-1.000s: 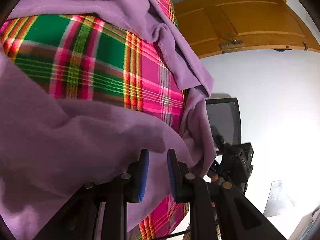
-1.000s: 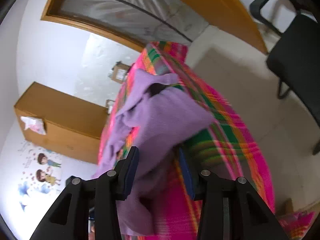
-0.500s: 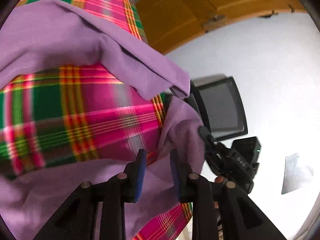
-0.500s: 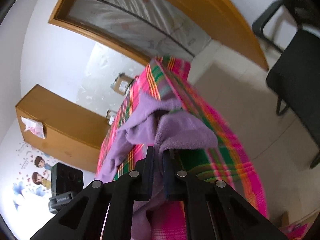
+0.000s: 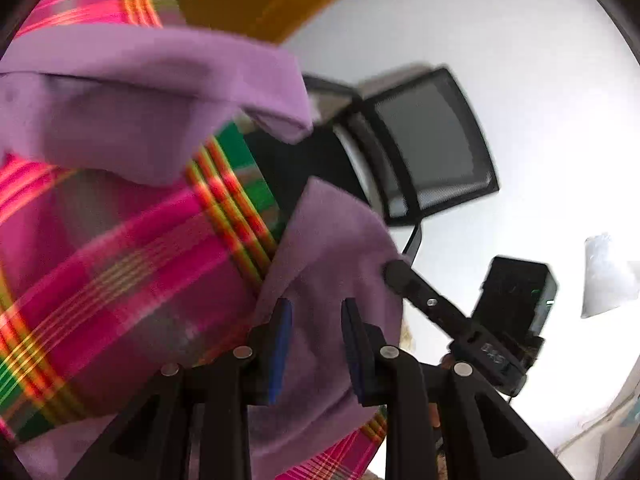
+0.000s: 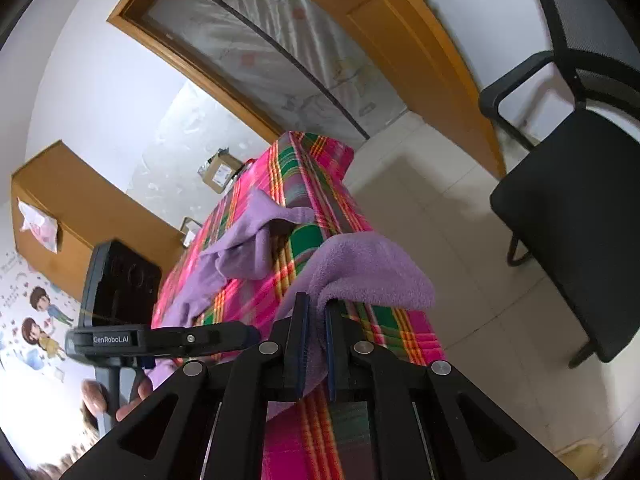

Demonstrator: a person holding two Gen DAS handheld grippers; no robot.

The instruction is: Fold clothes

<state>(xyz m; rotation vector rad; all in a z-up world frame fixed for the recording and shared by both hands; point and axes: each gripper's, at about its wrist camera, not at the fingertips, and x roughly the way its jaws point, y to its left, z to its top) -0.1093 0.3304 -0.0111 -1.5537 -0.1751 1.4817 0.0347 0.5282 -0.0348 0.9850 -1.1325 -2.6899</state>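
Right tongs (image 6: 316,338) clench purple garment (image 6: 360,272) at plaid desk (image 6: 384,320) edge while opening left tongs (image 5: 316,344) straddle loose cloth, which may slip floorward if that side lets go.

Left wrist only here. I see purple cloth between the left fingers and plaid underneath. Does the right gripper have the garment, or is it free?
Observer: It has it. The right gripper is shut on a raised fold of the purple garment.
Operator: Where on the table is that fold?
Observer: At the near corner of the plaid-covered table, on the side toward the black chair. The rest of the garment lies crumpled across the table's middle, short of the far end.
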